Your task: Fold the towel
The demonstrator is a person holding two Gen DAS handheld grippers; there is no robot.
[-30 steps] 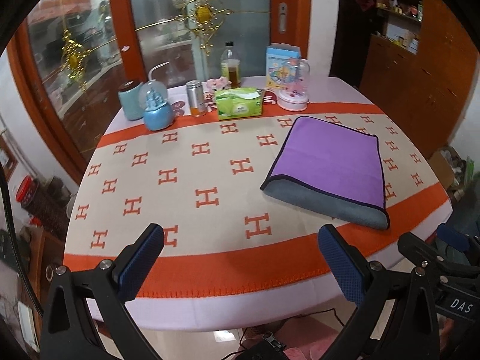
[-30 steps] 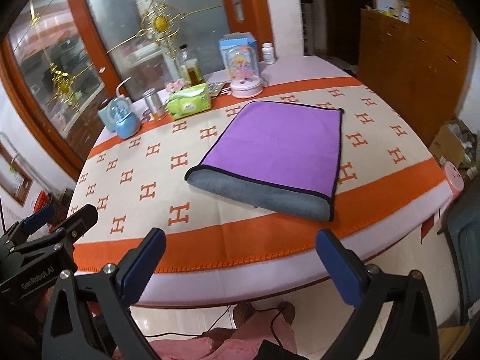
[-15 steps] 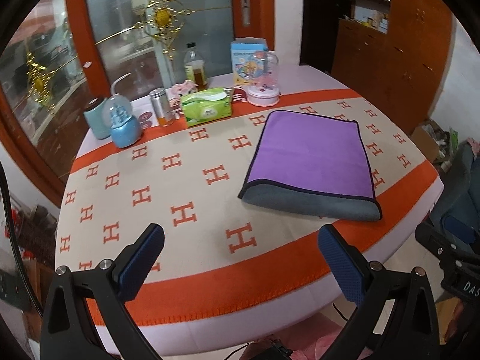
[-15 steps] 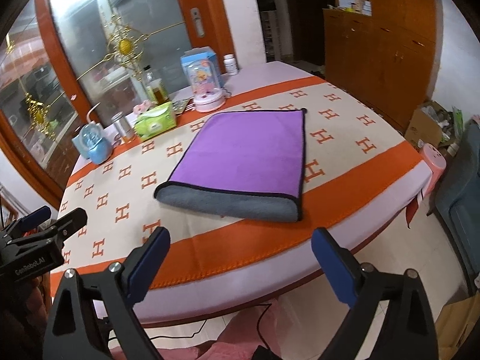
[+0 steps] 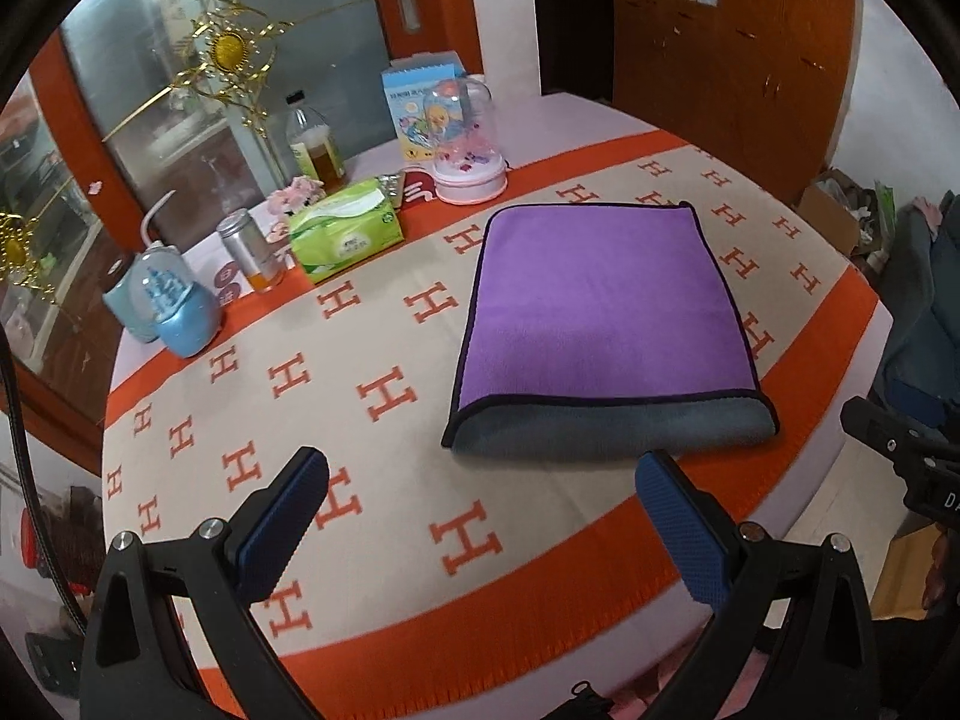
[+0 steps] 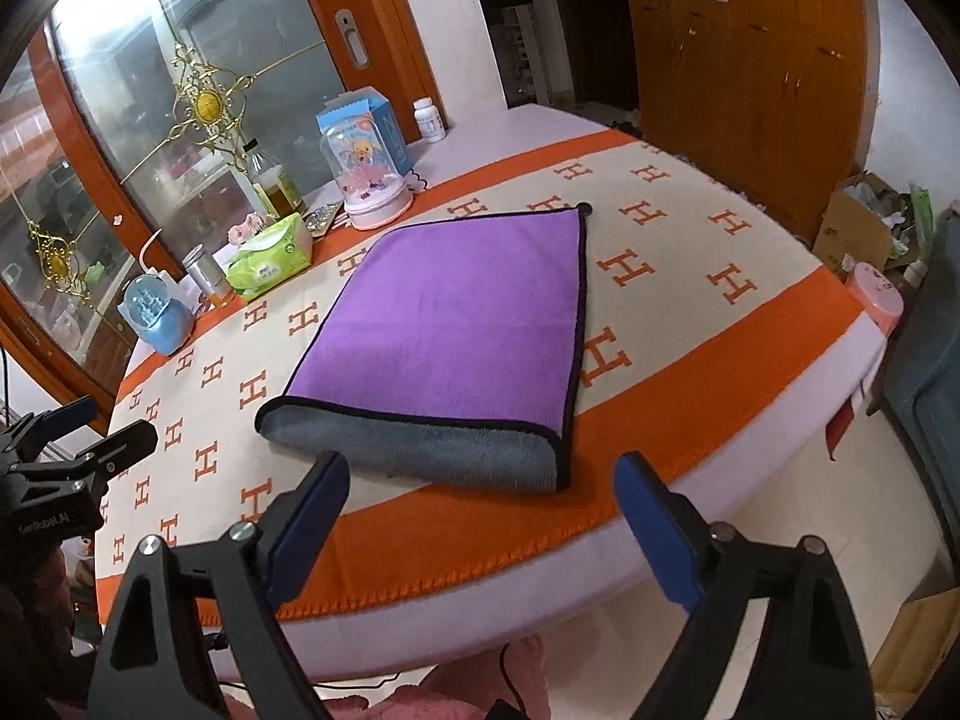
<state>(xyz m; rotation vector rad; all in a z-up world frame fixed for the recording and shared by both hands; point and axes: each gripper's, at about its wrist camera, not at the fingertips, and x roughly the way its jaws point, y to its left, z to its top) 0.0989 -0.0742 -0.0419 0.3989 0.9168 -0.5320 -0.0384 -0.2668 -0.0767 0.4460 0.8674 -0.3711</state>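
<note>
A purple towel point(image 5: 600, 306) with a grey underside and dark trim lies folded once on the round table, its grey fold edge point(image 5: 606, 429) facing me. It also shows in the right wrist view point(image 6: 456, 330). My left gripper point(image 5: 480, 492) is open and empty, above the table's near part, just short of the fold edge. My right gripper point(image 6: 480, 492) is open and empty, at the table's near edge in front of the towel. The left gripper's body point(image 6: 54, 480) shows at the left of the right wrist view.
The table carries an orange-and-cream cloth point(image 5: 384, 396) with H marks. At its far side stand a green tissue pack point(image 5: 345, 234), a blue globe point(image 5: 180, 312), a metal can point(image 5: 249, 249), a bottle point(image 5: 312, 147) and a pink-based dome toy point(image 5: 465, 144). Wooden cabinets point(image 6: 750, 60) stand at right.
Both grippers have moved forward and to the right toward the towel, which now looks larger and closer. Both stay open. The towel has not moved.
</note>
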